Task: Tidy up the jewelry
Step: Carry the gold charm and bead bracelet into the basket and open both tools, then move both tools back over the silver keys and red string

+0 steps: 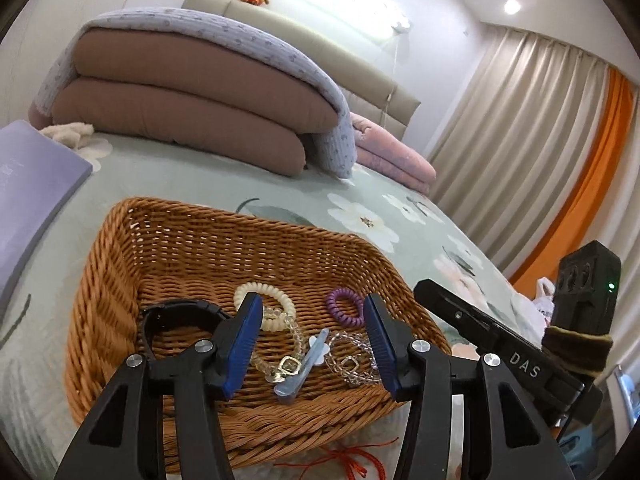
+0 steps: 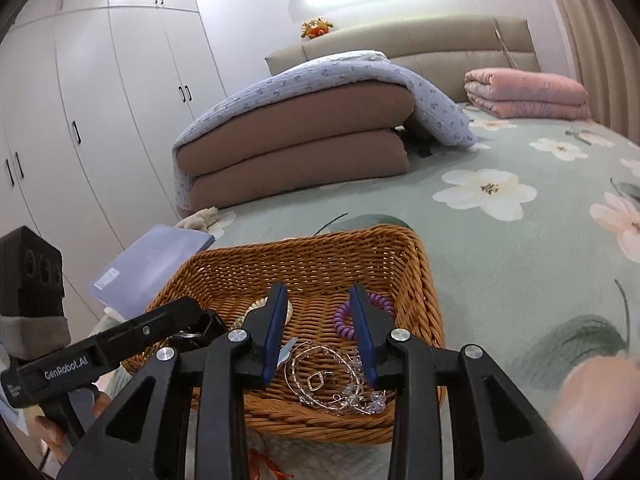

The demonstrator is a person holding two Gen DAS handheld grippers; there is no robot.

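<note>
A wicker basket (image 1: 160,256) sits on the floral bedspread and also shows in the right wrist view (image 2: 404,256). Inside lie a cream spiral hair tie (image 1: 276,296), a purple spiral hair tie (image 1: 340,304) (image 2: 344,320), a black watch (image 1: 176,312), clear bead bracelets (image 1: 352,360) (image 2: 340,384) and a pale blue clip (image 1: 300,368). My left gripper (image 1: 312,320) is open and empty above the basket's near side. My right gripper (image 2: 320,312) is open and empty above the same basket. A red cord (image 1: 352,460) lies on the bed in front of the basket.
A folded brown and lilac quilt stack (image 1: 192,96) (image 2: 300,136) lies beyond the basket. A pink folded blanket (image 2: 524,92) is at the far right. A lilac box (image 1: 28,192) (image 2: 156,264) lies left of the basket. Curtains (image 1: 520,140) hang at the right.
</note>
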